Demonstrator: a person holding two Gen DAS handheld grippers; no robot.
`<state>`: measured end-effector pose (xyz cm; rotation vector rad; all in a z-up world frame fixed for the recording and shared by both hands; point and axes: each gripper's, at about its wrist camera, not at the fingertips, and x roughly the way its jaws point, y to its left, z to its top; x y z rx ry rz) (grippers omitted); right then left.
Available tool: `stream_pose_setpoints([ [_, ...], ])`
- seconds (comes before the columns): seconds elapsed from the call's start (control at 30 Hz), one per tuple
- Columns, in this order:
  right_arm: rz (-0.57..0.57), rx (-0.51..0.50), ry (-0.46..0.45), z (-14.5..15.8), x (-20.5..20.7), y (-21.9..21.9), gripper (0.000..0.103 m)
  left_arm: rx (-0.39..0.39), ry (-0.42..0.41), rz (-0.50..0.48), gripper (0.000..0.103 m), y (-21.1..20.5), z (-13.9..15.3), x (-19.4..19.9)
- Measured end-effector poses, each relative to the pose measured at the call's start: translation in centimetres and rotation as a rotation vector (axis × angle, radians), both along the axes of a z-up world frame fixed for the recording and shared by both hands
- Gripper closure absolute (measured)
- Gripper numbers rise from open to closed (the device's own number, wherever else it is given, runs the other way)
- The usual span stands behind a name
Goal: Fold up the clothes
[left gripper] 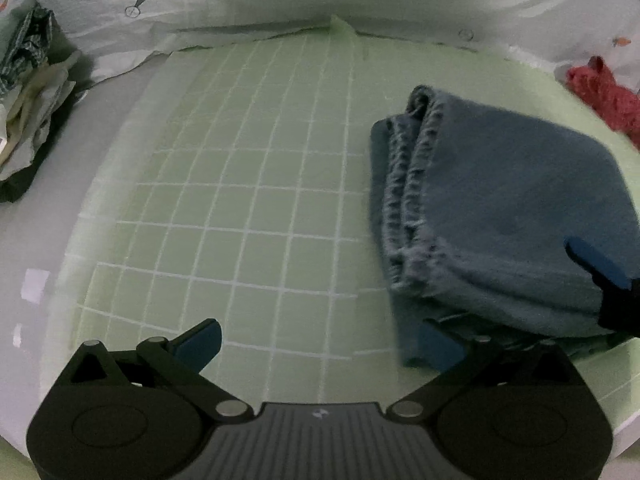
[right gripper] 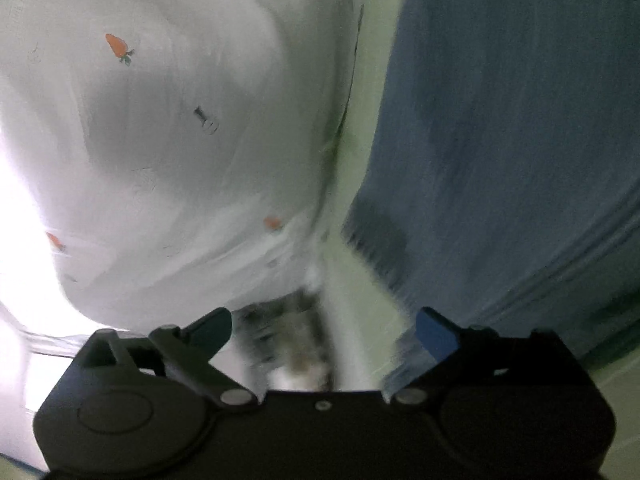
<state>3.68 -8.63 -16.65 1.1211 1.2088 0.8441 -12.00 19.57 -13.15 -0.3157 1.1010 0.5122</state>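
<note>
Folded blue jeans [left gripper: 512,208] lie on the right half of a green grid mat [left gripper: 248,200], with their hems stacked toward the mat's middle. My left gripper [left gripper: 320,344] is open above the mat's near edge; its right fingertip [left gripper: 438,346] is at the jeans' near corner and nothing is between the pads. One blue finger of my right gripper [left gripper: 596,262] pokes in over the jeans from the right. In the blurred right wrist view my right gripper [right gripper: 324,334] is open and empty, and the jeans [right gripper: 520,140] fill the right side.
A crumpled pile of light and checked clothes [left gripper: 28,92] sits at the far left on the white tabletop [left gripper: 48,240]. A red knitted garment [left gripper: 604,88] lies at the far right. White carrot-print fabric [left gripper: 120,0] [right gripper: 180,120] borders the mat's far side.
</note>
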Motion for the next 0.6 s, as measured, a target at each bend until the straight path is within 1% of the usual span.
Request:
stream_pose_setpoints([
  [0.03,-0.008,-0.058,-0.043,0.3,-0.2,-1.2,0.001,-0.002,-0.012,-0.003,0.000,-0.3,0.1,0.2],
  [0.1,-0.028,-0.216,-0.156,1.8,0.2,-2.5,0.000,-0.008,-0.041,-0.012,0.000,-0.7,0.4,0.5],
  [0.17,-0.053,-0.406,-0.272,3.1,0.5,-3.5,0.000,-0.033,-0.093,-0.019,0.000,-0.8,0.8,0.8],
  [0.23,-0.083,-0.580,-0.380,3.6,0.7,-4.3,0.000,-0.058,-0.136,-0.016,0.000,-0.9,1.0,1.2],
  [0.3,-0.065,-0.666,-0.446,3.6,1.1,-4.5,0.000,-0.074,-0.161,-0.005,0.000,-0.8,1.1,1.8],
  [0.33,-0.058,-0.730,-0.467,3.5,1.4,-4.4,0.000,-0.080,-0.166,-0.001,0.000,-0.7,1.0,2.1],
  [0.43,-0.044,-0.909,-0.533,3.4,2.1,-3.8,0.000,-0.086,-0.155,0.014,0.000,-0.1,0.5,3.2],
  [0.53,-0.012,-1.006,-0.582,2.8,3.4,-3.2,0.000,-0.096,-0.139,0.015,0.000,0.7,-0.3,4.5],
  [0.6,0.000,-1.019,-0.560,1.8,4.8,-2.9,0.000,-0.102,-0.121,0.005,0.000,1.3,-1.1,5.8],
])
